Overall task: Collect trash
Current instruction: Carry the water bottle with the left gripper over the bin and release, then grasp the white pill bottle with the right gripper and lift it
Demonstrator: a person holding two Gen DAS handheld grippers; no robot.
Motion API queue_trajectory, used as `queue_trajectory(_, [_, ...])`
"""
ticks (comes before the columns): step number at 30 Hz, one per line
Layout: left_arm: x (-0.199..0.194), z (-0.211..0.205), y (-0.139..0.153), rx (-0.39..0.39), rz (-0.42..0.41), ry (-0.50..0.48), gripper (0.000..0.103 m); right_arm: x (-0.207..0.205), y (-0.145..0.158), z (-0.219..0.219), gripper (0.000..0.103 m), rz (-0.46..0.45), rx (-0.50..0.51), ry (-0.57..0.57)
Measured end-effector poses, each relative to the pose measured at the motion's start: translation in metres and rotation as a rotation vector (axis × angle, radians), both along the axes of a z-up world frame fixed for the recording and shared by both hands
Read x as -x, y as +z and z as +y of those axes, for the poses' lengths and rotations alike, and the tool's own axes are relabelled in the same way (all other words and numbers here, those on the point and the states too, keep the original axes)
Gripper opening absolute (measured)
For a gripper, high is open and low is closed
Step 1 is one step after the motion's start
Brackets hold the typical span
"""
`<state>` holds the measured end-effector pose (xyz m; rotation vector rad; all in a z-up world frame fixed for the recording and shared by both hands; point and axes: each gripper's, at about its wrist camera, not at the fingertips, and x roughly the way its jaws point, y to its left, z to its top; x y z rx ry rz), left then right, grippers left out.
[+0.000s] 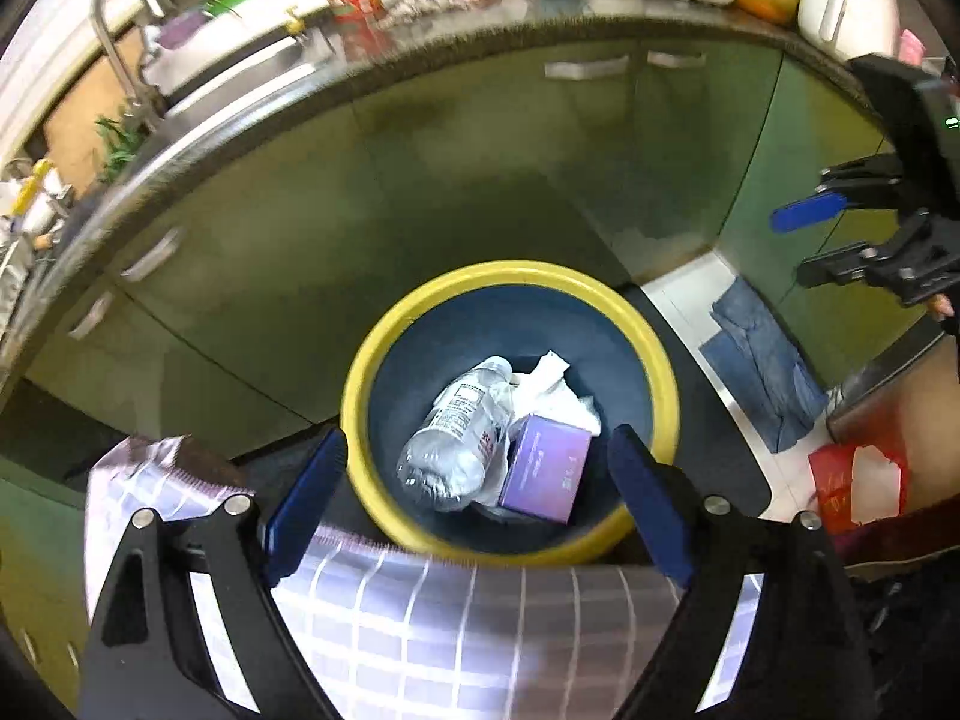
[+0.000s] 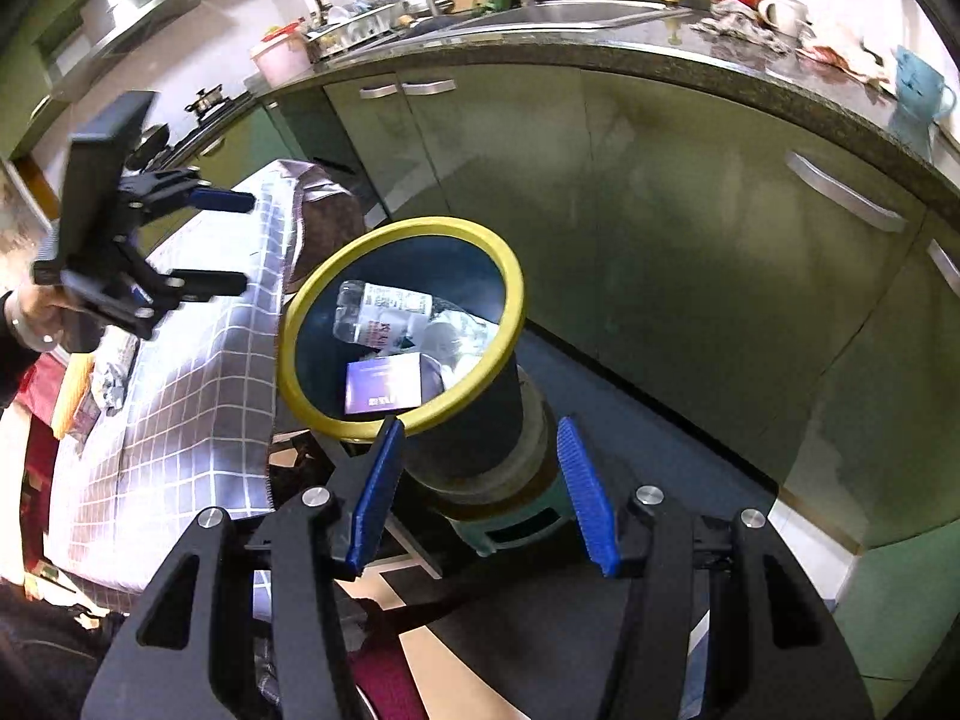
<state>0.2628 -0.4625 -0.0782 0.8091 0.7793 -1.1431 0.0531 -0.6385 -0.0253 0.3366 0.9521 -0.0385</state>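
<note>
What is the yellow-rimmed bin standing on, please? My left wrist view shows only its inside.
Observer: The bin sits raised on a teal base with a slot in its side, seen between the fingers of the right gripper.
Operator: Thank you. Is any trash left on the checked cloth beyond my frame?
Observer: Possibly. Something crumpled and silvery lies on the checked cloth, below the left gripper in the right wrist view. It is too blurred to name.
</note>
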Motion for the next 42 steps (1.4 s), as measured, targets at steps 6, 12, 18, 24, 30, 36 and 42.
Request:
queue_trajectory(6, [0.027, 0.094, 0.061, 0.111, -0.053, 0.160, 0.090, -0.030, 0.012, 0.044, 0.053, -0.007, 0.026, 0.125])
queue_trajectory(12, [0.063, 0.227, 0.092, 0.135, -0.118, 0.422, 0.093, -0.087, 0.024, 0.138, 0.053, -0.018, 0.054, 0.384])
queue_trajectory(18, [0.111, 0.331, 0.082, 0.113, -0.134, 0.629, 0.093, -0.144, 0.025, 0.267, 0.053, -0.003, 0.025, 0.645])
queue_trajectory(24, [0.147, 0.381, 0.065, 0.100, -0.134, 0.692, 0.093, -0.199, 0.026, 0.369, 0.053, 0.068, 0.004, 0.753])
queue_trajectory(30, [0.156, 0.399, 0.054, 0.116, -0.114, 0.688, 0.093, -0.252, 0.012, 0.426, 0.053, 0.216, -0.043, 0.741])
queue_trajectory(36, [0.156, 0.409, 0.045, 0.117, -0.100, 0.686, 0.094, -0.275, -0.013, 0.453, 0.053, 0.330, -0.013, 0.725])
queue_trajectory(42, [0.156, 0.413, 0.039, 0.115, -0.089, 0.687, 0.094, -0.292, -0.032, 0.469, 0.053, 0.384, -0.003, 0.712])
